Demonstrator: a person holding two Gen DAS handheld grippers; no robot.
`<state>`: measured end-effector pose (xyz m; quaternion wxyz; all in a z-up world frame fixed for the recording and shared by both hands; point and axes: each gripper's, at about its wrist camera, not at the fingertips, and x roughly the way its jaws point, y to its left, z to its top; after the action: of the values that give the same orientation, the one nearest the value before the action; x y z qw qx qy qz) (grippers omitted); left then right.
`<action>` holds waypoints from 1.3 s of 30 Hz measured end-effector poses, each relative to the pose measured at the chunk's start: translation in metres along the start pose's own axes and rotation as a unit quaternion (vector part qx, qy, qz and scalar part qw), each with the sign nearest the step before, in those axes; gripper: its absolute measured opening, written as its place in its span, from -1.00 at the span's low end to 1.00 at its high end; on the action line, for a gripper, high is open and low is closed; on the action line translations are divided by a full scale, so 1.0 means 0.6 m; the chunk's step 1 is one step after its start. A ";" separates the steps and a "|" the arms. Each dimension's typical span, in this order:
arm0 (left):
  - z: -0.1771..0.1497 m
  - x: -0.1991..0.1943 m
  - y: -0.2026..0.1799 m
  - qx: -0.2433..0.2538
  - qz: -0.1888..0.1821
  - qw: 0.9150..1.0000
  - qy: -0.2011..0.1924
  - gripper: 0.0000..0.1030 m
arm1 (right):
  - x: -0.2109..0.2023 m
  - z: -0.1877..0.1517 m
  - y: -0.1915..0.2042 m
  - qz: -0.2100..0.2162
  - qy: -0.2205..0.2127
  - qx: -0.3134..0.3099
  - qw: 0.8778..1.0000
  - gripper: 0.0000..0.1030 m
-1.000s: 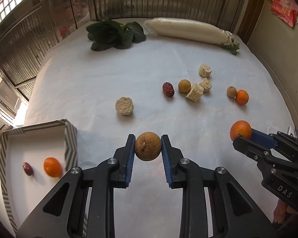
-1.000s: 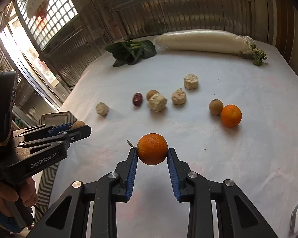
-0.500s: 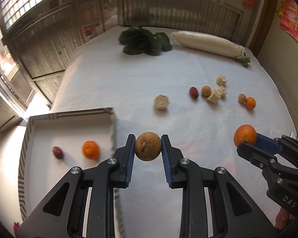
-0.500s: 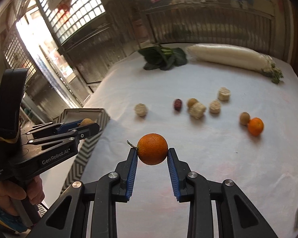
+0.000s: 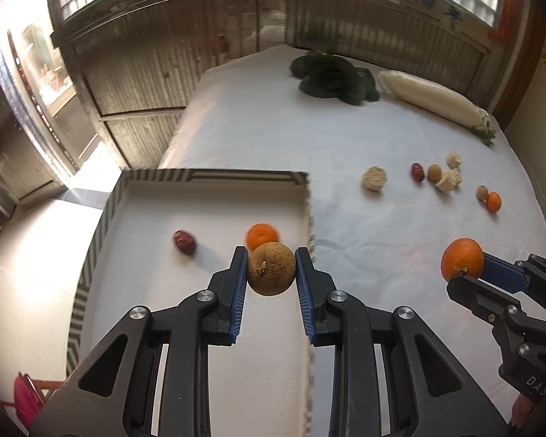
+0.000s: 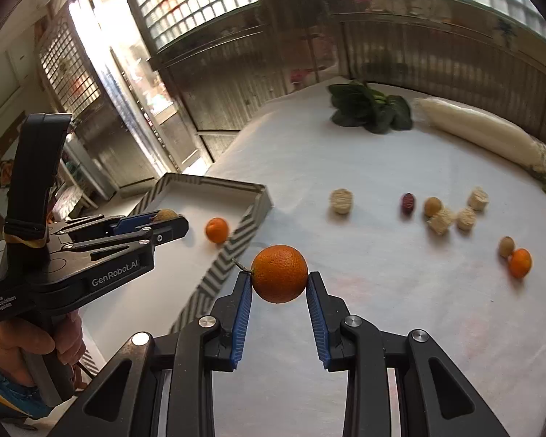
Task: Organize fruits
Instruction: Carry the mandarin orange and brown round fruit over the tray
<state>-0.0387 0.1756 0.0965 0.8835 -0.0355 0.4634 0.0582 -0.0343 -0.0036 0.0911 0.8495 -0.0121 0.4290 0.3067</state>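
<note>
We note a rough, matte brown round fruit [image 5: 271,273] at lower centre, pinched between the left gripper [image 5: 269,280] pads above the striped-rim box [image 5: 214,176]. The right gripper [image 6: 279,286] jaws clamp a dimpled orange [image 6: 279,273], centre frame, over white cloth [image 6: 400,291].

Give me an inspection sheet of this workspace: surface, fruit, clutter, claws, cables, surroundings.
Surface: white cloth-covered table.
Job's things: striped-rim tray holds a small orange and a red date; more small fruits loose on the cloth.
Clutter: leafy greens, white radish, pale chunks.
Claws: left claw shut on brown fruit; right claw shut on large orange.
Cables: nothing seen.
Surroundings: metal-panelled walls, grid windows.
</note>
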 end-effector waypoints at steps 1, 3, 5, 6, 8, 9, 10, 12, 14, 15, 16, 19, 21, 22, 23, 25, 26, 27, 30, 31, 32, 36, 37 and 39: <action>-0.002 -0.001 0.005 -0.002 0.002 1.000 0.000 -0.51 | 0.004 0.001 0.008 0.002 0.002 -0.005 1.000 -0.42; -0.008 -0.002 0.020 -0.011 0.008 1.000 0.002 -0.51 | 0.011 0.004 0.018 0.007 0.006 -0.012 1.000 -0.42; -0.012 -0.002 0.031 -0.017 0.013 1.000 0.003 -0.51 | 0.017 0.006 0.031 0.012 0.009 -0.021 1.000 -0.42; -0.014 -0.003 0.036 -0.020 0.015 1.000 0.003 -0.51 | 0.021 0.008 0.039 0.014 0.011 -0.026 0.999 -0.42; -0.018 -0.002 0.047 -0.026 0.020 0.999 0.005 -0.51 | 0.027 0.010 0.049 0.019 0.014 -0.033 0.999 -0.42; -0.020 -0.002 0.052 -0.029 0.022 0.999 0.006 -0.51 | 0.030 0.012 0.054 0.021 0.015 -0.036 0.999 -0.42; -0.022 -0.002 0.057 -0.031 0.025 0.999 0.007 -0.51 | 0.033 0.014 0.060 0.024 0.016 -0.041 0.999 -0.42; -0.026 -0.001 0.067 -0.036 0.029 0.999 0.009 -0.51 | 0.040 0.017 0.070 0.028 0.019 -0.049 0.998 -0.42; -0.030 0.000 0.078 -0.043 0.035 0.998 0.011 -0.51 | 0.045 0.019 0.079 0.032 0.021 -0.055 0.998 -0.42; -0.031 0.000 0.082 -0.045 0.037 0.998 0.011 -0.51 | 0.050 0.022 0.086 0.035 0.024 -0.059 0.997 -0.42; -0.033 0.002 0.086 -0.048 0.039 0.998 0.013 -0.51 | 0.054 0.023 0.090 0.037 0.026 -0.062 0.997 -0.42; -0.037 0.009 0.102 -0.058 0.044 0.997 0.018 -0.51 | 0.067 0.027 0.106 0.042 0.032 -0.073 0.996 -0.42; -0.040 0.012 0.111 -0.062 0.049 0.997 0.021 -0.51 | 0.074 0.030 0.116 0.047 0.035 -0.080 0.995 -0.42; -0.041 0.013 0.113 -0.063 0.050 0.996 0.021 -0.51 | 0.077 0.031 0.120 0.048 0.037 -0.083 0.995 -0.42; -0.042 0.014 0.117 -0.066 0.051 0.996 0.023 -0.51 | 0.079 0.032 0.122 0.050 0.038 -0.085 0.994 -0.42; -0.044 0.016 0.123 -0.069 0.052 0.996 0.024 -0.51 | 0.085 0.033 0.129 0.053 0.042 -0.090 0.994 -0.42; -0.045 0.018 0.126 -0.071 0.054 0.996 0.026 -0.51 | 0.088 0.033 0.132 0.053 0.043 -0.092 0.993 -0.42; -0.045 0.019 0.127 -0.071 0.054 0.996 0.026 -0.51 | 0.091 0.035 0.135 0.054 0.044 -0.094 0.993 -0.42; -0.046 0.023 0.131 -0.074 0.055 0.995 0.030 -0.51 | 0.098 0.037 0.140 0.056 0.045 -0.097 0.993 -0.42; -0.046 0.025 0.132 -0.074 0.056 0.995 0.031 -0.51 | 0.100 0.038 0.141 0.057 0.046 -0.097 0.993 -0.42; -0.046 0.026 0.133 -0.074 0.056 0.995 0.031 -0.51 | 0.104 0.039 0.142 0.057 0.048 -0.097 0.992 -0.42; -0.045 0.034 0.136 -0.079 0.056 0.995 0.034 -0.51 | 0.120 0.042 0.144 0.058 0.056 -0.099 0.992 -0.42; -0.046 0.036 0.139 -0.080 0.055 0.995 0.036 -0.51 | 0.123 0.042 0.145 0.059 0.058 -0.099 0.992 -0.42; -0.048 0.041 0.140 -0.081 0.051 0.994 0.042 -0.51 | 0.134 0.041 0.147 0.062 0.064 -0.100 0.991 -0.42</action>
<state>-0.0599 0.2574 0.0590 0.8532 -0.0859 0.4952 0.1395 -0.0277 0.1161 0.0689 0.7941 -0.0904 0.4497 0.3987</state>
